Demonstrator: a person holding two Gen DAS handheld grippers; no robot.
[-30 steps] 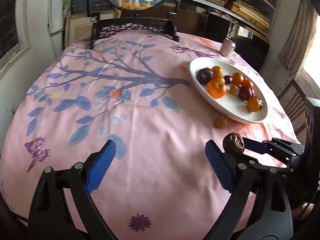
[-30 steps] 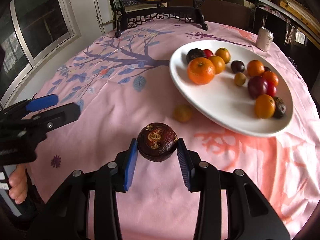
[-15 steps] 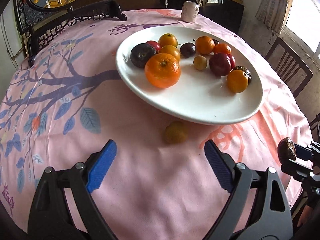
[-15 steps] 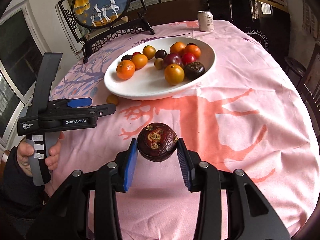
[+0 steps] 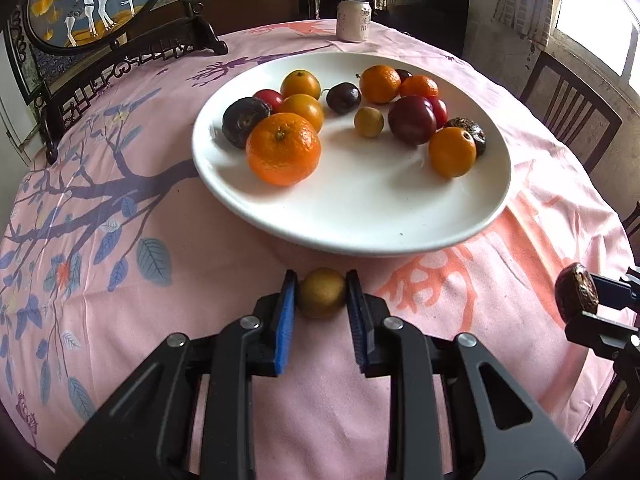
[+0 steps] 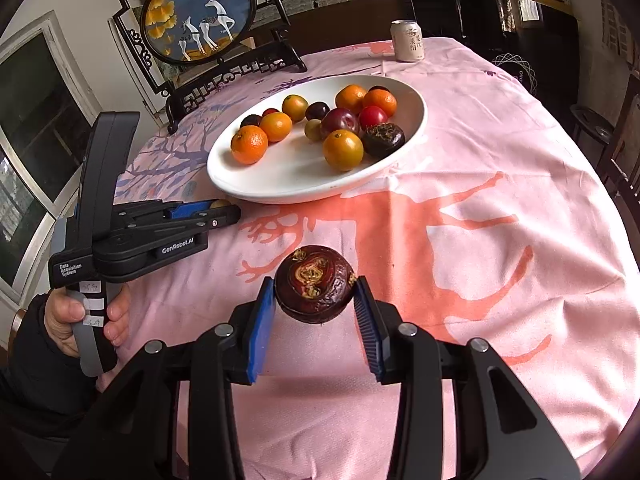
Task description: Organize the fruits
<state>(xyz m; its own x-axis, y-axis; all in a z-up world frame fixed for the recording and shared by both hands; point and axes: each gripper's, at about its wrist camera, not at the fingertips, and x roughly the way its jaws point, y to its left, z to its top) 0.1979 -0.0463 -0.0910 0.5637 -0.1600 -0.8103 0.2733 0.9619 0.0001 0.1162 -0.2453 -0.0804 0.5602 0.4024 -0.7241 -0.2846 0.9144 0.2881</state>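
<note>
A white oval plate [image 5: 360, 216] [image 6: 288, 176] on the pink tablecloth holds several oranges, plums and dark fruits. My left gripper [image 5: 321, 294] is shut on a small yellow-brown fruit [image 5: 321, 292] that rests on the cloth just in front of the plate's near rim; in the right wrist view [image 6: 212, 210] it shows from the side. My right gripper [image 6: 315, 286] is shut on a dark purple mangosteen [image 6: 315, 282] and holds it above the cloth, right of the left gripper. The mangosteen also shows in the left wrist view [image 5: 576, 292].
A drink can [image 5: 354, 20] [image 6: 407, 40] stands at the table's far edge. A round deer-painting screen on a black stand [image 5: 92, 0] [image 6: 200, 12] stands at the back left. Wooden chairs [image 5: 572, 104] stand to the right of the table.
My left gripper moved forward to the small fruit on the cloth and shut on it. My right gripper kept the mangosteen and shifted slightly.
</note>
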